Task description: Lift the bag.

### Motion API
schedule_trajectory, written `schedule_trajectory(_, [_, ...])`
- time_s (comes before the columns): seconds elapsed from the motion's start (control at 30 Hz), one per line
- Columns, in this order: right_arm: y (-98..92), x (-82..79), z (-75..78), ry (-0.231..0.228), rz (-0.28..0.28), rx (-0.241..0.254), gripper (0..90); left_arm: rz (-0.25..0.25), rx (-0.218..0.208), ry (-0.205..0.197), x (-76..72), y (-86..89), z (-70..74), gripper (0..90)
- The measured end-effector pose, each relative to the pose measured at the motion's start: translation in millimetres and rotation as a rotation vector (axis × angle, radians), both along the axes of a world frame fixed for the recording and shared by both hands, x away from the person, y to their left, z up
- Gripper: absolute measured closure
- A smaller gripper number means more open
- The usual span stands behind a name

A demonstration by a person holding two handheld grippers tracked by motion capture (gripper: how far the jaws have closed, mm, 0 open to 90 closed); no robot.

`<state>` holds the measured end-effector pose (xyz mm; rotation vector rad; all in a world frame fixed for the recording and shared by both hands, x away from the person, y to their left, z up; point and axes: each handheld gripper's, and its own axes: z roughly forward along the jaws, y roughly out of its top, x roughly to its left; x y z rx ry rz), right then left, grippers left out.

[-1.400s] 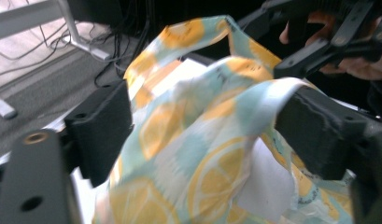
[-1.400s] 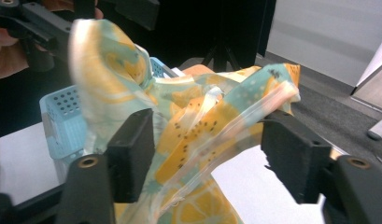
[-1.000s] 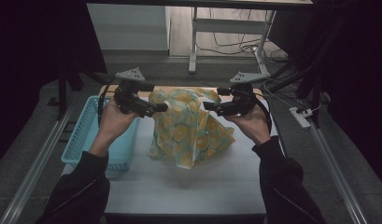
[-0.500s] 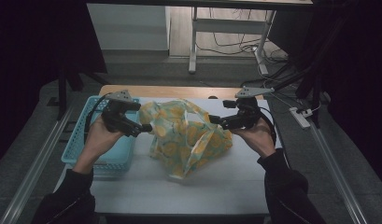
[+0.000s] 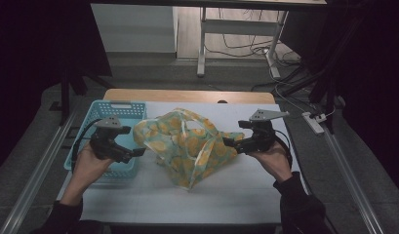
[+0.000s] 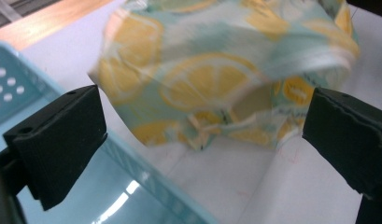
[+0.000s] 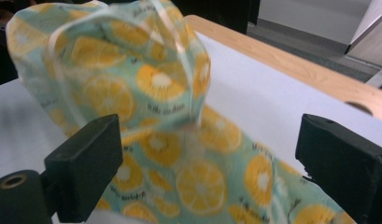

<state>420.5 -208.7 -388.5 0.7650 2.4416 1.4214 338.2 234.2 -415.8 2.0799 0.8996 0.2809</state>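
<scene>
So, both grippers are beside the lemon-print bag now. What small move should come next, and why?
Probably draw both grippers a little outward, away from the lemon-print bag. The left gripper and the right gripper both stand open with no fabric pinched; the right one's jaws have just been opening. The bag lies slumped on the white table beside the blue basket, so it seems released.

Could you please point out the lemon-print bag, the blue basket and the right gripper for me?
lemon-print bag point(image 5: 187, 146), high view, middle of the cloth.
blue basket point(image 5: 120, 108), high view, far rim.
right gripper point(image 5: 232, 143), high view, between its open fingertips.
</scene>
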Motion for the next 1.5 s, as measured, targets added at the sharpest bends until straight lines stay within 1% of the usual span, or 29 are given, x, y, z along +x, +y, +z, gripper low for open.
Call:
schedule_trajectory(0.1, [-5.4, -7.3, -7.2, 0.000, -0.006, -0.003, 4.5, 0.013, -0.011, 0.007, -9.1, 3.8, -6.9, 0.0])
schedule_trajectory(0.2, [-11.3, -14.9, -14.2, -0.004, -0.018, -0.001, 2.7, 0.025, -0.030, 0.011, -18.1, 6.9, -13.9, 0.0])
schedule_trajectory(0.23, [-13.6, -17.6, -16.5, -0.004, -0.022, -0.002, 2.2, 0.028, -0.030, 0.007, -21.2, 7.9, -15.9, 0.0])
schedule_trajectory(0.3, [-18.0, -22.7, -21.9, -0.005, -0.027, -0.011, 1.5, 0.037, -0.044, 0.005, -27.9, 9.7, -20.3, 0.0])
schedule_trajectory(0.37, [-22.6, -28.1, -28.0, -0.008, -0.041, -0.016, 0.7, 0.055, -0.060, 0.003, -34.6, 11.5, -25.2, 0.0])
schedule_trajectory(0.47, [-30.0, -35.6, -38.3, 0.005, -0.056, -0.014, 0.0, 0.068, -0.086, 0.002, -45.3, 13.7, -32.0, 0.0])
schedule_trajectory(0.6, [-39.3, -46.8, -49.7, 0.009, -0.085, -0.038, 0.0, 0.087, -0.103, 0.006, -60.2, 15.8, -40.8, 0.0])
schedule_trajectory(0.73, [-50.4, -60.4, -58.2, 0.001, -0.119, -0.036, 0.0, 0.108, -0.118, 0.000, -75.3, 17.2, -48.3, 0.0])
schedule_trajectory(0.83, [-59.9, -70.8, -64.8, 0.001, -0.148, -0.028, 0.0, 0.129, -0.105, -0.007, -85.5, 18.6, -54.5, 0.0])
schedule_trajectory(0.9, [-65.7, -77.6, -69.3, 0.004, -0.161, -0.030, 0.0, 0.143, -0.105, -0.004, -91.2, 20.4, -59.3, 0.0])
schedule_trajectory(1.07, [-78.0, -95.5, -83.3, 0.009, -0.198, -0.063, 0.0, 0.184, -0.097, -0.002, -104.6, 25.4, -70.6, 0.0])
schedule_trajectory(1.17, [-84.8, -106.9, -91.2, 0.014, -0.218, -0.087, 0.0, 0.206, -0.080, -0.005, -112.8, 27.9, -76.2, 0.0])
schedule_trajectory(1.27, [-91.4, -116.2, -97.5, 0.019, -0.233, -0.099, 0.0, 0.221, -0.062, 0.006, -120.2, 29.7, -83.7, 0.0])
schedule_trajectory(1.3, [-93.2, -119.1, -99.5, 0.022, -0.239, -0.103, 0.0, 0.224, -0.053, 0.009, -122.7, 29.9, -86.2, 0.0])
schedule_trajectory(1.4, [-98.0, -126.2, -103.5, 0.037, -0.251, -0.129, 0.0, 0.233, -0.042, 0.022, -128.8, 30.8, -93.2, 0.0])
schedule_trajectory(1.5, [-103.3, -130.9, -107.4, 0.071, -0.265, -0.136, 0.0, 0.249, -0.010, 0.036, -131.4, 30.8, -99.9, 0.0])
